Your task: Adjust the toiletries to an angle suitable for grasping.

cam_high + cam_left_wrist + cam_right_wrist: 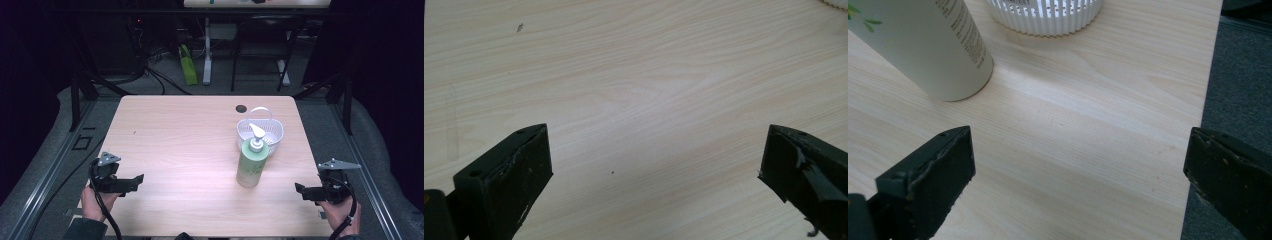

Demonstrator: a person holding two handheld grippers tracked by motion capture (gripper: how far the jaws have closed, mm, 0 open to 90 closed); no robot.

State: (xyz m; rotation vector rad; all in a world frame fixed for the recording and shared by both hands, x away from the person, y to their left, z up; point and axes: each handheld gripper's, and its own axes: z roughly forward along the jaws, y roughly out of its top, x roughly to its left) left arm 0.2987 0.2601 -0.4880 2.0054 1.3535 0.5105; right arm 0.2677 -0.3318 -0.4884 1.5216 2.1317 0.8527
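Both tongs (141,178) (298,188) apart, empty, low in frame; pump bottle (251,162) upright beside basket (260,131), likely toppled by off-centre grip.

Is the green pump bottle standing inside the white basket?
No, the pump bottle stands upright on the table, in front of the white basket.

A pale wooden table (175,130) carries a pump bottle (250,165) and a white basket (261,131).
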